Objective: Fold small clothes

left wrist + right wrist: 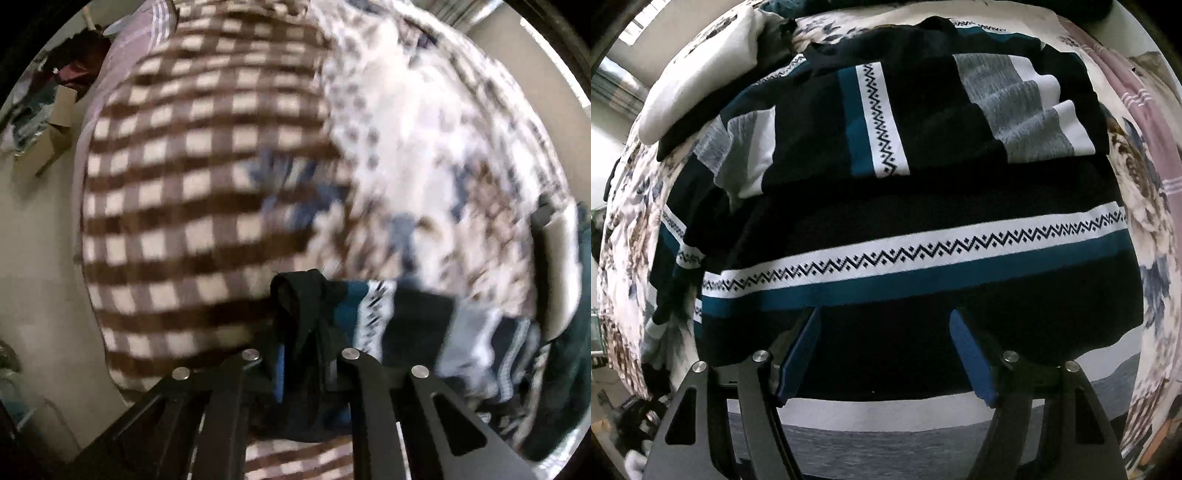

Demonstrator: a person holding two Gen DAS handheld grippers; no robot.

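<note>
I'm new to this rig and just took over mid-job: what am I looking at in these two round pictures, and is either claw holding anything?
No robot arm here: a person carries a two-finger gripper in each hand, and each gripper has a fisheye camera looking out along its fingers.

The blurred picture is from the left gripper. It is shut on a bunched dark edge of the striped garment, above a brown checked blanket and a floral bedcover.

The sharp picture is from the right gripper, looking down. Its blue pads stand apart over the same garment, which is partly folded on the bed; they grip nothing. A white cloth lies at the garment's far left.
</note>
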